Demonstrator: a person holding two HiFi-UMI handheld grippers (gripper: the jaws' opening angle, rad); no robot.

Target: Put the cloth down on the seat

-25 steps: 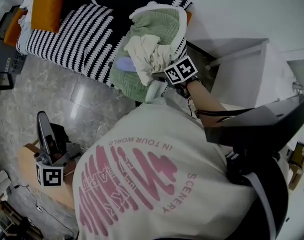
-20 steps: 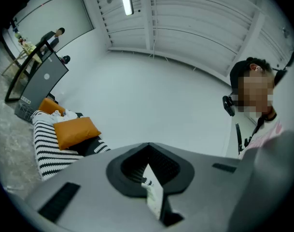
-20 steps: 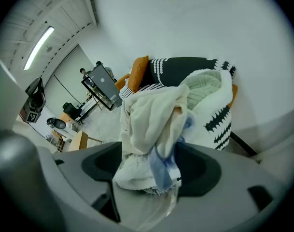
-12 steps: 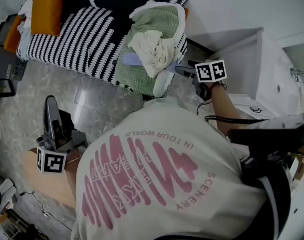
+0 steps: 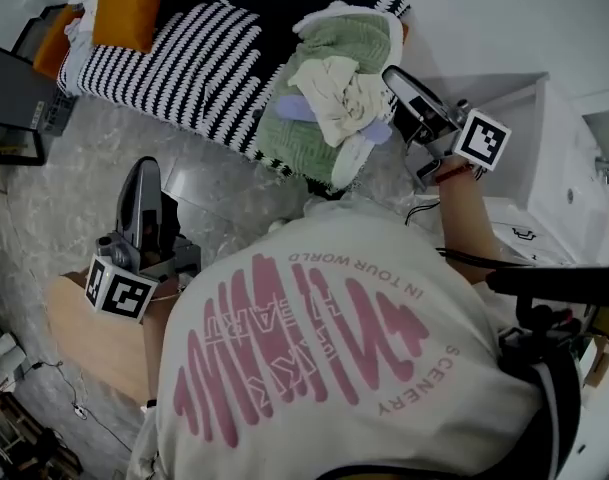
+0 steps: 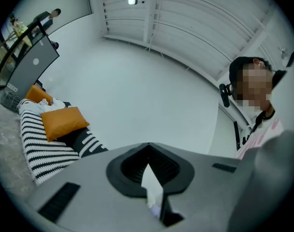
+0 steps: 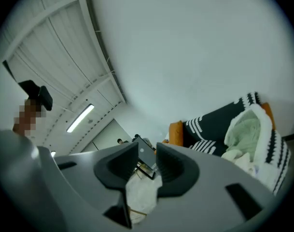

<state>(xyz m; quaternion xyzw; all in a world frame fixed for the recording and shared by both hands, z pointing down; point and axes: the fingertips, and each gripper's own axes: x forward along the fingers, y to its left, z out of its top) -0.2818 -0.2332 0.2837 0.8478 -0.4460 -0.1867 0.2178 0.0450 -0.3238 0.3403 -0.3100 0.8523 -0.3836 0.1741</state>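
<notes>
Now your right gripper (image 5: 396, 83) has left the cream cloth (image 5: 334, 88) on the striped seat (image 5: 209, 58).
Its jaws gape narrowly; your left gripper's (image 5: 144, 173) meet, empty. Shirt (image 5: 324, 338): "IN TOUR WORLD".

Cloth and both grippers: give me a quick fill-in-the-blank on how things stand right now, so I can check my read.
1. The cream cloth lies on a ____ blanket on the striped seat.
2. The right gripper has its jaws ____, with nothing between them.
3. The left gripper has its jaws ____, holding nothing.
4. At the seat's far end sits an ____ cushion.

Missing words: green; open; shut; orange
</notes>
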